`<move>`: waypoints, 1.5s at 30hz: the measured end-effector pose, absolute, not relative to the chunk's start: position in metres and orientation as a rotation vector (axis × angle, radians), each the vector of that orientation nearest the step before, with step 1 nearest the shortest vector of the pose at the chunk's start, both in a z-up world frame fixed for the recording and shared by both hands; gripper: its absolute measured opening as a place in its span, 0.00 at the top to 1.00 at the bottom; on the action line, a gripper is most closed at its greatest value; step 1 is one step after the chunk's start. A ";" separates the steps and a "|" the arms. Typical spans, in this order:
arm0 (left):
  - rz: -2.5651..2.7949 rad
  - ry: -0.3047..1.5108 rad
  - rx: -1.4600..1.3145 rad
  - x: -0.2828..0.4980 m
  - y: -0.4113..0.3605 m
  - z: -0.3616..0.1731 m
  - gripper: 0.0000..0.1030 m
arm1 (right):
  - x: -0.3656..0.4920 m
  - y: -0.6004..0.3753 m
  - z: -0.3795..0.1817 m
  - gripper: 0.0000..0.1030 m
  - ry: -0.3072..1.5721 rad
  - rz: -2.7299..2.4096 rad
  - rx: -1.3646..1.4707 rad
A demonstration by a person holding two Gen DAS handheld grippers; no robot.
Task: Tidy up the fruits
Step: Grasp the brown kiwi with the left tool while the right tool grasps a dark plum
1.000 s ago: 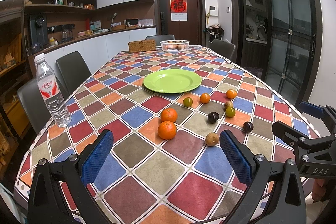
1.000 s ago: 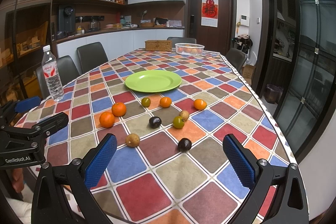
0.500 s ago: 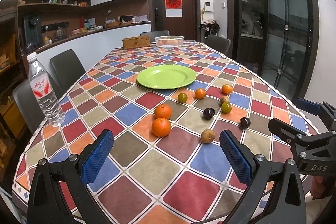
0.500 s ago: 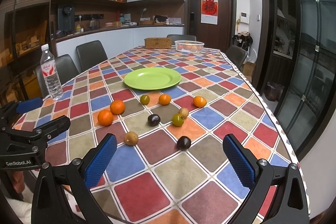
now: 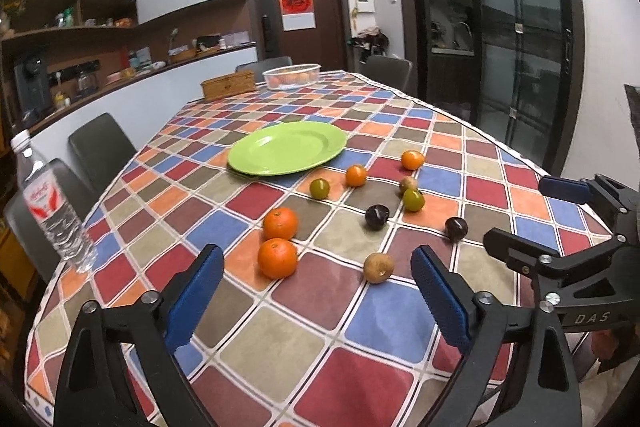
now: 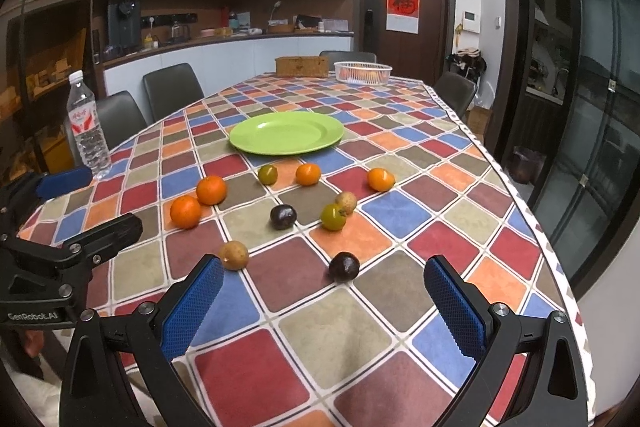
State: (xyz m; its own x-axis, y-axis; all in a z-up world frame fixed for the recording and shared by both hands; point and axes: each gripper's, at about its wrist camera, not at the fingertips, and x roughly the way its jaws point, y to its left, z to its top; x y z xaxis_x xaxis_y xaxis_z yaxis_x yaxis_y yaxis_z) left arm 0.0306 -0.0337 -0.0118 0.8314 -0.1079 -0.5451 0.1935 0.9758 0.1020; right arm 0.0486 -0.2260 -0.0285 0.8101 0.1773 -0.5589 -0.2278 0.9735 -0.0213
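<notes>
A green plate (image 5: 287, 147) (image 6: 287, 133) lies mid-table on the checkered cloth. In front of it several loose fruits lie scattered: two large oranges (image 5: 277, 257) (image 6: 185, 211), small oranges (image 5: 355, 175) (image 6: 308, 173), green fruits (image 5: 413, 199) (image 6: 333, 216), dark plums (image 5: 376, 216) (image 6: 343, 265) and a brown fruit (image 5: 378, 267) (image 6: 234, 255). My left gripper (image 5: 316, 301) is open and empty above the near table edge, short of the large oranges. My right gripper (image 6: 324, 307) is open and empty, just short of the nearest plum.
A water bottle (image 5: 52, 211) (image 6: 87, 125) stands at the left table edge. A wicker box (image 5: 228, 87) and a white basket of fruit (image 5: 291, 76) (image 6: 362, 71) stand at the far end. Chairs line the left side. Glass doors are on the right.
Both grippers have moved forward and lower toward the fruits, the left one also turning; the fruits look nearer. Nothing on the table has moved.
</notes>
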 end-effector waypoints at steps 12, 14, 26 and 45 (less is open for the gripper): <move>-0.263 0.661 0.216 0.064 -0.060 -0.035 0.37 | 0.080 -0.234 -0.051 0.14 0.688 0.213 -0.064; -0.285 0.692 0.213 0.069 -0.063 -0.041 0.40 | 0.087 -0.235 -0.056 0.18 0.710 0.214 -0.060; -0.334 0.835 0.183 0.096 -0.074 -0.068 0.55 | 0.112 -0.233 -0.079 0.43 0.829 0.264 -0.047; -0.341 0.906 0.160 0.116 -0.077 -0.078 0.72 | 0.133 -0.236 -0.090 0.66 0.894 0.291 -0.016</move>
